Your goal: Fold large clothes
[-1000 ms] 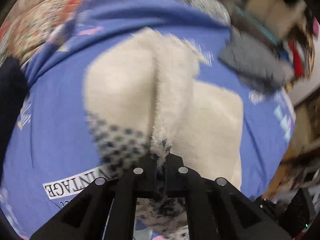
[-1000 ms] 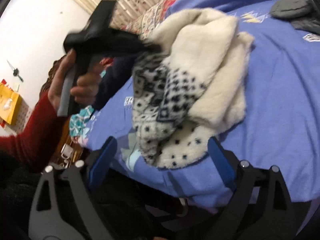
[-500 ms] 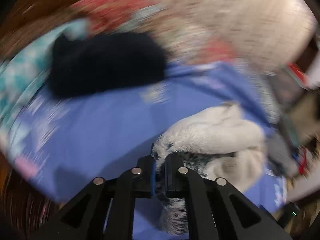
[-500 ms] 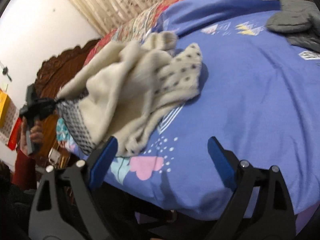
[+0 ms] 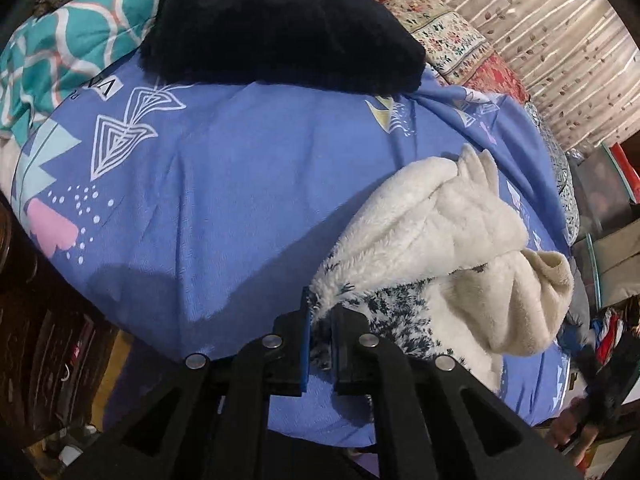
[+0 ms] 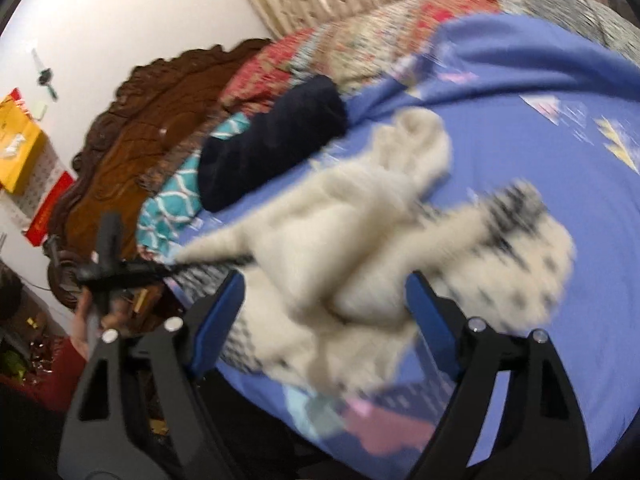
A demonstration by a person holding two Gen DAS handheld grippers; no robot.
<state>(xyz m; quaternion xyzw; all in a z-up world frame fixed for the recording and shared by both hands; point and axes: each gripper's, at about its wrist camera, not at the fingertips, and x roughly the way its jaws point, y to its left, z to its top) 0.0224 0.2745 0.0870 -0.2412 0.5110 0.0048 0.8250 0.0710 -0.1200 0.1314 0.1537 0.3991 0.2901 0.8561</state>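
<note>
Left wrist view: the left tongs (image 5: pixel 320 316) pinch a patterned edge of the cream fleece garment (image 5: pixel 448 256), which lies bunched on the blue bedsheet (image 5: pixel 240 184) to their right. Beyond lies a dark navy garment (image 5: pixel 280 28). The right tongs (image 6: pixel 324 300), wide and closing, hover over the fleece without gripping it.
</note>
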